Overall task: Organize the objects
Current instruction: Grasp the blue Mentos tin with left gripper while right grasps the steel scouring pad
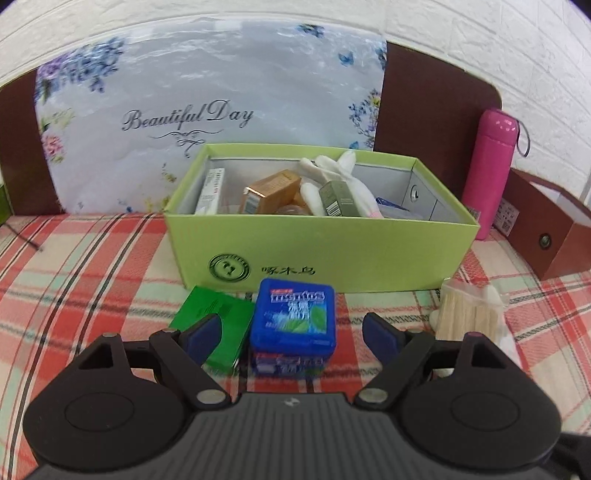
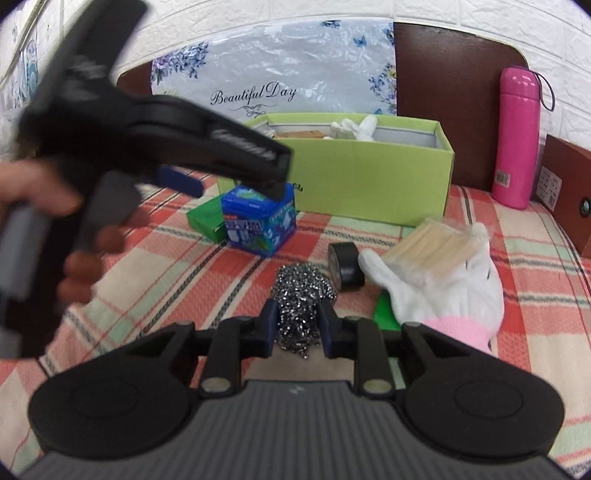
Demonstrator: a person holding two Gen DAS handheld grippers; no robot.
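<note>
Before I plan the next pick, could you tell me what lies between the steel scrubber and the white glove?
A black tape roll stands between the steel scrubber and the white glove, seen in the right wrist view.

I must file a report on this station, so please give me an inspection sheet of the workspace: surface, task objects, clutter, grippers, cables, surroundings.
Surface: plaid cloth, red, green and cream.
Job's things: open green box already holding small cartons and a white glove; in front of it a blue mint tin, a green carton, a toothpick bundle, a steel scourer, a black tape roll and a white glove.
Clutter: pink flask and brown box at the right.
Grippers: left gripper open, jaws either side of the mint tin; right gripper closed on the scourer.
Cables: nothing seen.
Surroundings: white brick wall, brown headboard, floral "Beautiful Day" bag.
</note>
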